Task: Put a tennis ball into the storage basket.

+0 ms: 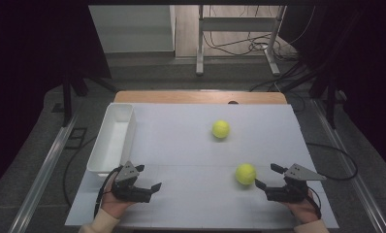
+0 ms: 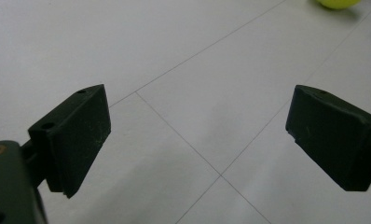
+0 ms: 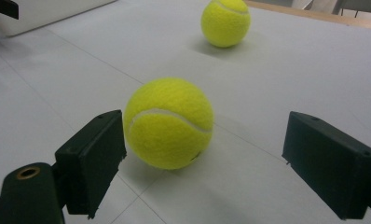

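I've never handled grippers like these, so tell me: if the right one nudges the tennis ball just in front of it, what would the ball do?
The near tennis ball is round and sits free on the flat white table, so it would probably roll off. Its fuzzy felt should grip the right gripper pads rather than slip.

Both hand-held grippers (image 1: 149, 176) (image 1: 266, 175) wide open

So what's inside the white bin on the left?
The white bin looks empty in the high view; its near inner corner is hidden by the left gripper. Both tennis balls lie on the table.
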`<state>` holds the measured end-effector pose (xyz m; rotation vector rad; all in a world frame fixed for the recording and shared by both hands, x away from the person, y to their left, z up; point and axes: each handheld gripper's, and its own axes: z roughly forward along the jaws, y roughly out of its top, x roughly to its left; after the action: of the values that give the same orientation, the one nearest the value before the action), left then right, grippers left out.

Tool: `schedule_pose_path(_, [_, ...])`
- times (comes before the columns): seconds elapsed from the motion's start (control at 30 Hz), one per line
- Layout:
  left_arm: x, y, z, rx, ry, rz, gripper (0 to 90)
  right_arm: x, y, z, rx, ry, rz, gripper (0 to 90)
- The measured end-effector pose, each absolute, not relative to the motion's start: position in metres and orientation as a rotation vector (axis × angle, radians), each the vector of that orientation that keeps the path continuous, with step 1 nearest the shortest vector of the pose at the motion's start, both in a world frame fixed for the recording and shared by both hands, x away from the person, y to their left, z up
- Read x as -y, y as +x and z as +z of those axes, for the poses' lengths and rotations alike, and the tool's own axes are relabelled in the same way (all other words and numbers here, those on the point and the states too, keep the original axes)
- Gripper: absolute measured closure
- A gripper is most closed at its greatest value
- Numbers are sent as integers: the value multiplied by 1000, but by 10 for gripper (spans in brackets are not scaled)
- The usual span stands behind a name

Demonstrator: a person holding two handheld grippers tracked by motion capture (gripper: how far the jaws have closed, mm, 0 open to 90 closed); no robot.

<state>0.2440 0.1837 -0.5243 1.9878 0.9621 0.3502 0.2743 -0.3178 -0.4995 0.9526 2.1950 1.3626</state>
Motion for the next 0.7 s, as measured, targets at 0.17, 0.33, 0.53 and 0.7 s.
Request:
schedule_pose_path(0.17, [-183,245,-524,-964,1987,351,73,318,273,-500,-2201,950,1354,134])
schedule_pose_path(0.33, [-182,246,-522,-959,1984,355,73,318,273,-501,-2202,954,1346,135])
schedule_pose_path(0.53, [-180,246,-521,-949,1985,357,74,317,273,-501,-2206,953,1336,135])
schedule_pose_path(0.7, [-179,247,-519,-945,1981,362,73,316,273,-502,-2210,949,1331,135])
